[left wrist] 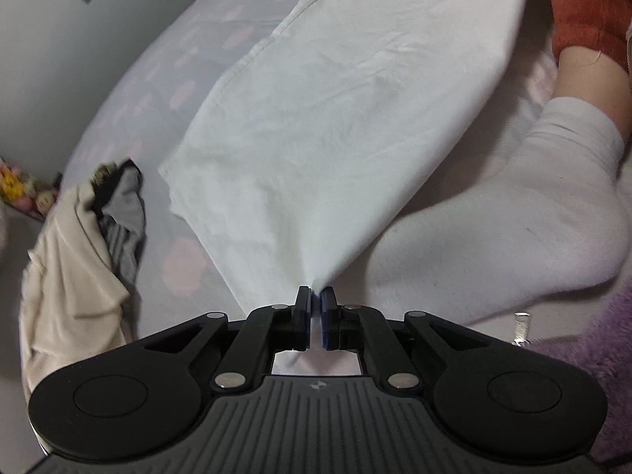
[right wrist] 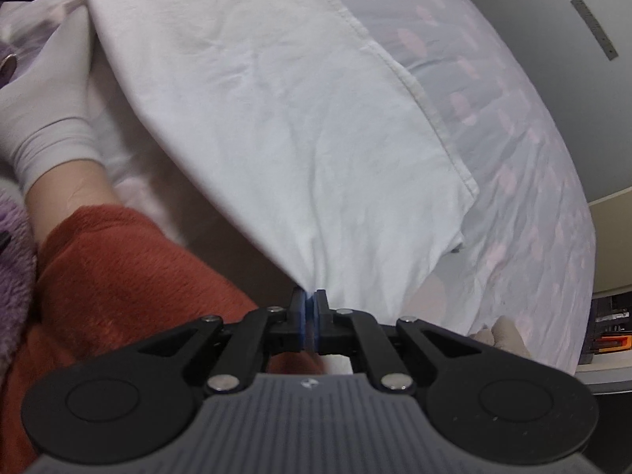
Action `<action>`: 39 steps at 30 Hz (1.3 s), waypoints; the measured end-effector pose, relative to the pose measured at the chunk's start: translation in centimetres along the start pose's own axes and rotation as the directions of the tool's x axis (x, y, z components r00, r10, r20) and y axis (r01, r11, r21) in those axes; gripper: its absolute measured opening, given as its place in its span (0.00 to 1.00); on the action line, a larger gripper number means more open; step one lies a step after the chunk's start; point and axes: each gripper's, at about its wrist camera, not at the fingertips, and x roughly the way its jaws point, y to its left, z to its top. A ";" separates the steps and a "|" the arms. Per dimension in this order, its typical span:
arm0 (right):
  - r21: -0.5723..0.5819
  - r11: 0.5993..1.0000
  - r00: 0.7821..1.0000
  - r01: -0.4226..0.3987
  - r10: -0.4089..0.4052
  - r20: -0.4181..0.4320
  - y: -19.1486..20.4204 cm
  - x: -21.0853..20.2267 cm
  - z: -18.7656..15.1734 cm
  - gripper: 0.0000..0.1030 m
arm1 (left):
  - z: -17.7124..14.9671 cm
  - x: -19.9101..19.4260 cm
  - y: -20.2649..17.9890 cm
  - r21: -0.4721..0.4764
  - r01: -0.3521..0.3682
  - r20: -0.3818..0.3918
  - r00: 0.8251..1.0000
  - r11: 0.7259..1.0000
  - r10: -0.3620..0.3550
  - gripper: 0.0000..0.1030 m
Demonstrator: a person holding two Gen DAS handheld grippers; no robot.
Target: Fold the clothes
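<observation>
Two corners of one white cloth (left wrist: 316,118) are pinched, one in each gripper. The left gripper (left wrist: 315,296) is closed tight on a near corner, the fabric bunched between its blue pads, and the right gripper (right wrist: 310,296) is clamped the same way on the other near corner. The cloth stretches taut between them, so its held edge runs left to right, and the rest slopes away from both grippers toward the far side, where its hemmed edge hangs over the bed (left wrist: 130,91) with the pink-spotted sheet. Neither gripper is nearer; they share the load evenly. Any fold, I judge, must carry this near edge forward to the far hem. A socked foot (left wrist: 533,205) lies under the cloth's near side, and a pile of other clothes (left wrist: 79,245) sits to the left.
</observation>
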 end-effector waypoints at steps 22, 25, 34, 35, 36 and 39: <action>0.799 0.547 0.968 -0.250 0.113 0.226 -14.6 5.6 -2.4 0.56 | 0.0 0.2 10.1 -0.397 -0.027 0.003 1.000 0.918 0.030 0.12; 0.828 0.498 0.966 -0.259 0.126 0.227 -15.9 8.0 -2.7 0.58 | 1.3 1.5 10.7 -0.417 -0.022 0.005 1.000 0.909 0.027 0.12; 0.899 0.340 0.958 -0.278 0.163 0.235 -19.9 15.1 -3.4 0.60 | 3.7 4.2 11.2 -0.479 -0.006 -0.008 1.000 0.878 0.003 0.19; 0.905 0.321 0.957 -0.279 0.167 0.236 -20.4 15.9 -3.5 0.60 | 3.8 4.5 11.1 -0.484 -0.005 -0.011 1.000 0.875 -0.001 0.19; 0.911 0.303 0.956 -0.280 0.171 0.237 -20.8 16.7 -3.6 0.60 | 3.9 4.7 11.1 -0.489 -0.003 -0.014 1.000 0.872 -0.005 0.19; 0.912 0.285 0.951 -0.295 0.184 0.250 -21.0 18.1 -3.7 0.58 | 3.8 5.3 10.9 -0.498 0.000 -0.024 1.000 0.867 -0.014 0.19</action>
